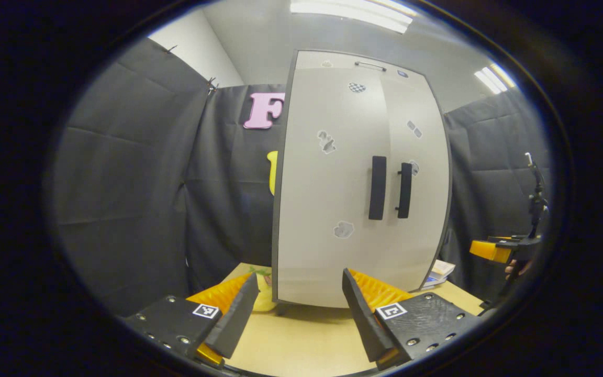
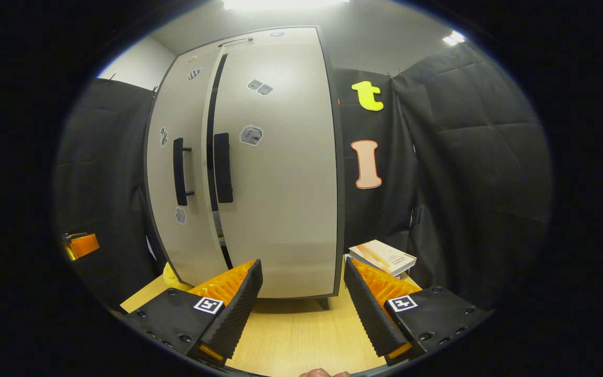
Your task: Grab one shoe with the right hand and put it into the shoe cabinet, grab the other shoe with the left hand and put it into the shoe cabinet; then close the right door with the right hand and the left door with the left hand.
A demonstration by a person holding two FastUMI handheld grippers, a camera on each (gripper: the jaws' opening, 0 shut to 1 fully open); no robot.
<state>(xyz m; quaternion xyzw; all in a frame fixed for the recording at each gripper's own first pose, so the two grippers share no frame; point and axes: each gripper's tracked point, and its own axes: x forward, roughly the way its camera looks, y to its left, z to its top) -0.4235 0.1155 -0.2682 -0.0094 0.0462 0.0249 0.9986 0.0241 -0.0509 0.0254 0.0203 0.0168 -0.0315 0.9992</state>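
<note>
Black cloth walls close in a pale wooden surface (image 1: 301, 340) on which a tall, light grey shoe cabinet (image 1: 333, 209) stands upright, its long axis vertical, its two doors facing both cameras. Each door carries a black vertical bar handle: the left door (image 2: 176, 173) and the right door (image 2: 280, 173) meet near the middle. In the right gripper view a dark gap runs between the doors from top to bottom, so they are not fully flush; in the left gripper view the seam looks nearly closed. The shoes are not visible.

The left tool (image 1: 301, 309) has its fingers spread apart, holding nothing, low before the cabinet's foot with bare surface between. The right tool (image 2: 304, 303) is likewise apart and empty, facing the right door's lower edge.

A yellow object (image 1: 264, 293) sits at the cabinet's left foot, partly hidden. A stack of books (image 2: 382, 256) lies just beside the cabinet's right side.
</note>
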